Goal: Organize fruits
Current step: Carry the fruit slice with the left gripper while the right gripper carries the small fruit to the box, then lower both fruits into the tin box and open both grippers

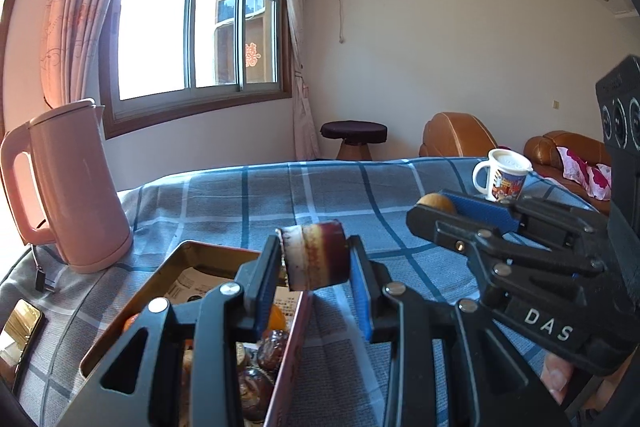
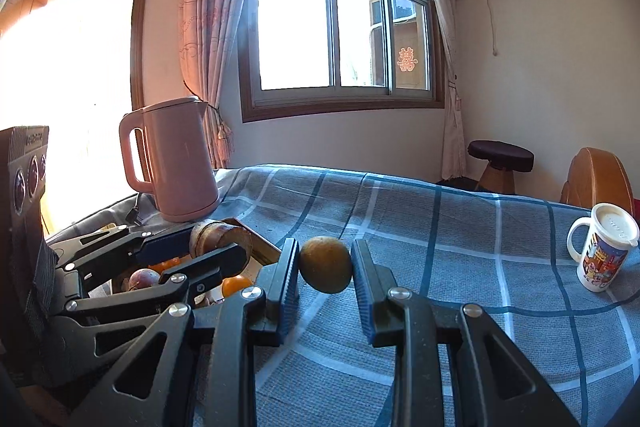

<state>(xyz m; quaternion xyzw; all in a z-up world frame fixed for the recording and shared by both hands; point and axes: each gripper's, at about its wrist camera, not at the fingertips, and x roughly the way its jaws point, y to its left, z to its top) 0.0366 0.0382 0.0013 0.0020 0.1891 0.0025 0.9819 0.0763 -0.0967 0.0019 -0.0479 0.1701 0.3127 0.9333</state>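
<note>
1. Left gripper [image 1: 316, 259] clamps a cane stub [image 1: 316, 254] in its jaws, above the tin's [image 1: 192, 259] edge.
2. Right gripper [image 2: 325, 269] pinches a round fruit [image 2: 325, 264] over the table [image 2: 460, 247].
3. Risk: the round fruit could slip from the flat pads and roll off.

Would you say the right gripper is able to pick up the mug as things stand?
Probably not yet: the right gripper is shut on a round fruit. The mug stands clear on the cloth, so the path looks free once the fruit is released.
</note>
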